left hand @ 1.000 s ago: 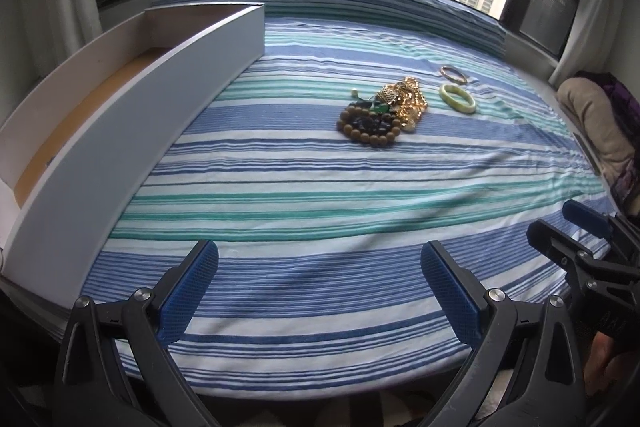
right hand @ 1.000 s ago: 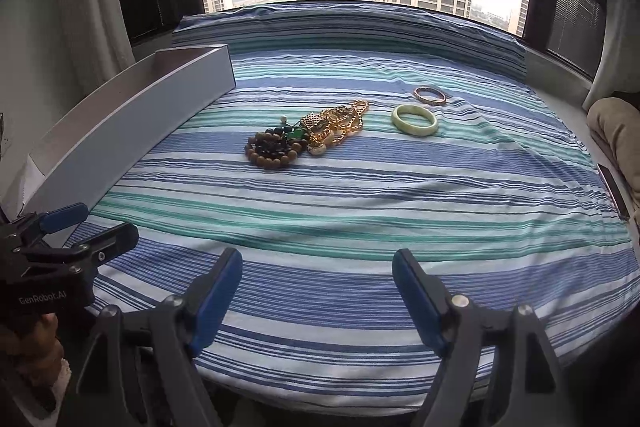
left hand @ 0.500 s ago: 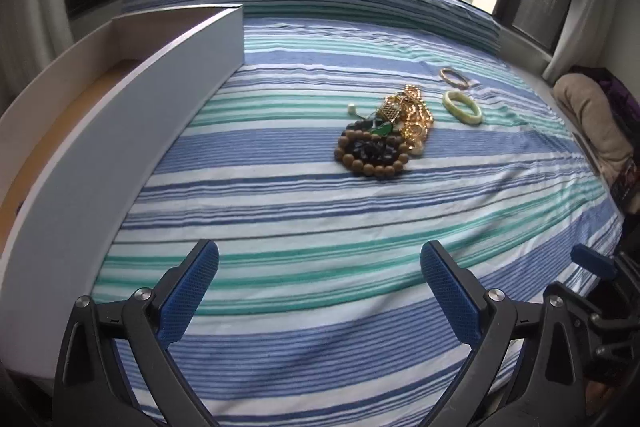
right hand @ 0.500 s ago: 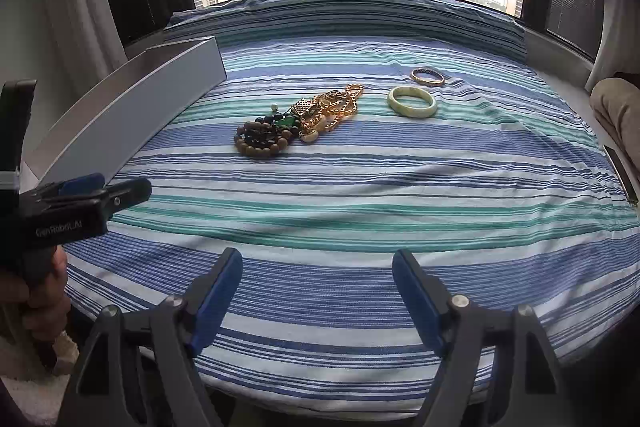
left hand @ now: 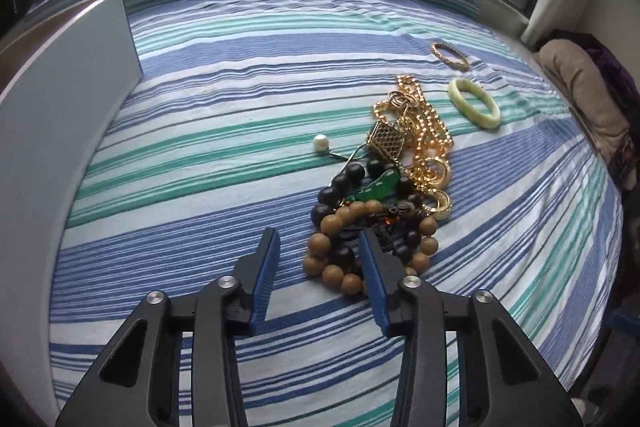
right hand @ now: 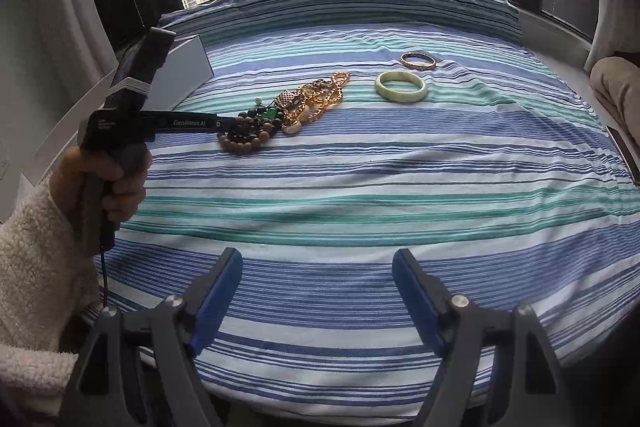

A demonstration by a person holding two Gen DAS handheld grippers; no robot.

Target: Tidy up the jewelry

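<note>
Progress near zero: every piece of jewelry sits on the striped bed (left hand: 224,131), none visibly in the white tray (left hand: 60,131) at 9 o'clock, though its inside is hidden in both views. Left to right in the left wrist view: tray, lone pearl (left hand: 320,143), then the tangled pile: wooden bead bracelet (left hand: 340,247), dark beads (left hand: 340,183), green pendant (left hand: 376,189), gold chains (left hand: 424,131). At 2 o'clock from the pile lie the jade bangle (left hand: 474,103) and the thin gold bangle (left hand: 450,55), apart from each other and from the pile.

Left claw (left hand: 318,247) is closing, narrowed, its tips at the near edge of the wooden bead bracelet; some beads sit between the tips but pads do not press yet, so no grip. Probably the first pick. Everything is left to sort.

Right claw (right hand: 318,279) hangs wide open over bare bedding at 6 o'clock, holding nothing, well apart from all jewelry.

View differences: the left wrist view shows pile detail and the bead-to-pad gap; the right wrist view does not. The right wrist view shows the person's hand (right hand: 108,179) and fleecy sleeve (right hand: 32,267) on the left tool, and that tool from the side reaching the pile at 10 o'clock.
</note>
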